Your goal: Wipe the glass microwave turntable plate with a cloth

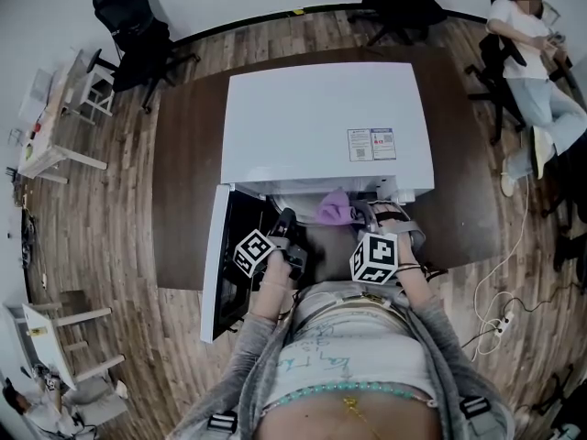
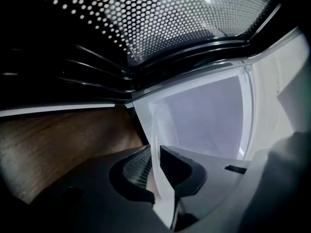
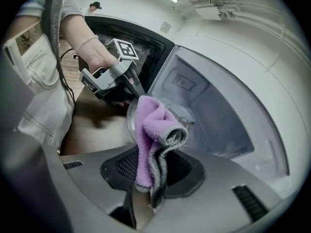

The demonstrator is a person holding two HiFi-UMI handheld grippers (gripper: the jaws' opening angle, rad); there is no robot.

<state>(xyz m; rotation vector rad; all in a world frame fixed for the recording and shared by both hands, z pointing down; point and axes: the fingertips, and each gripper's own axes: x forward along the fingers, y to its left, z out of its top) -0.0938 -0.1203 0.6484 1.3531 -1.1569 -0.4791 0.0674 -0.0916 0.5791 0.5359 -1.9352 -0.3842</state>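
Left tongs pinched tight on rim of glass plate. Plate held up on edge, just in front of microwave opening. Right tongs squeezed shut on purple cloth. Cloth bunched, sticks up, right by plate face; touching or not, cannot tell. Both tongs close together at microwave front. Microwave door swung open on microwave's left. Microwave sits on brown bench. Person sits far behind microwave, off to right.
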